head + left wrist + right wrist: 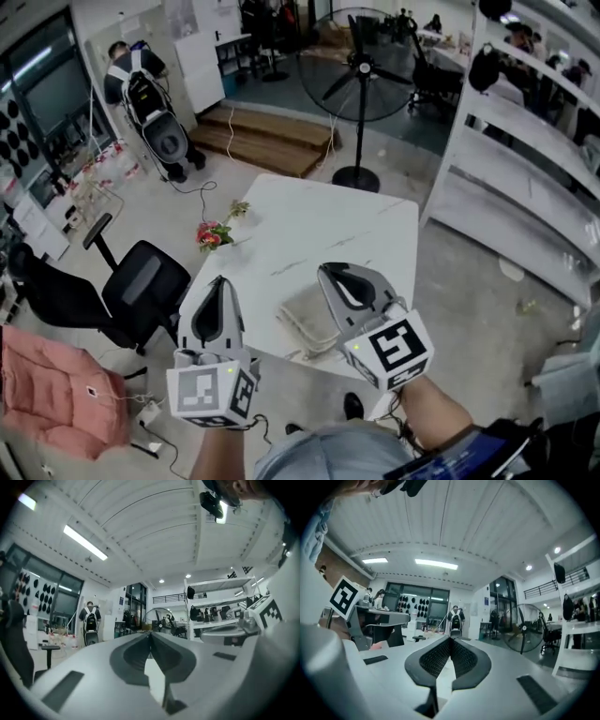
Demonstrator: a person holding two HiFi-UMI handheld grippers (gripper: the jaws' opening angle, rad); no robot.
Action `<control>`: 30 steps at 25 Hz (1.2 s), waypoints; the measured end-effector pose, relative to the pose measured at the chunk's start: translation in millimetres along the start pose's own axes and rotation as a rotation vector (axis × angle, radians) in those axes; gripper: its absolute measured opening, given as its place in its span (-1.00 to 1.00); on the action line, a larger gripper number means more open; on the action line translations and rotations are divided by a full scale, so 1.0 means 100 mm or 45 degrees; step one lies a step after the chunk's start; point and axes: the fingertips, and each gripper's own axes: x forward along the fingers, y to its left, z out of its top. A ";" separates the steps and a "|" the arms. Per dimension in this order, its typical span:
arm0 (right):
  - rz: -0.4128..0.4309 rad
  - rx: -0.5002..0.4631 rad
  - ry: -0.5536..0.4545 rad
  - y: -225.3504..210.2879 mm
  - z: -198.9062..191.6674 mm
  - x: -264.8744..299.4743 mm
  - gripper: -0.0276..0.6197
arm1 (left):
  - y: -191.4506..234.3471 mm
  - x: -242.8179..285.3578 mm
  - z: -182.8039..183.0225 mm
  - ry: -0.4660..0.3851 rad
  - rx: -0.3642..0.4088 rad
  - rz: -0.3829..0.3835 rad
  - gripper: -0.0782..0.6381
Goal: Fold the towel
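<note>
Cannot see the right end of the towel [302,323], covered by the right gripper [330,274] at lower centre of the head view. Cannot trace the near edge of the table [309,225] behind the left gripper [220,283]. Cut off at the lower left edge: pink fabric [47,389]. Cut off at the right edge: white shelving [525,178].

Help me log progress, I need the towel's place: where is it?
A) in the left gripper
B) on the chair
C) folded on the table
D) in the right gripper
C: the towel lies folded on the table, and the left gripper and right gripper are shut on nothing.
</note>
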 end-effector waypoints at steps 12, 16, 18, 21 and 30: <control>-0.002 -0.049 -0.115 0.00 0.24 -0.09 -0.88 | -0.10 -0.09 0.24 -0.088 -0.011 0.063 -0.76; -0.012 -0.058 -0.135 -0.03 0.28 -0.11 -0.88 | -0.17 -0.07 0.27 -0.096 -0.009 0.047 -0.76; -0.012 -0.057 -0.141 -0.04 0.29 -0.12 -0.88 | -0.20 -0.06 0.27 -0.094 -0.010 0.037 -0.76; -0.008 -0.054 -0.146 -0.04 0.29 -0.12 -0.88 | -0.24 -0.03 0.24 -0.087 -0.013 0.024 -0.76; -0.006 -0.039 -0.153 -0.03 0.24 -0.09 -0.88 | -0.25 0.00 0.17 -0.069 -0.012 0.013 -0.76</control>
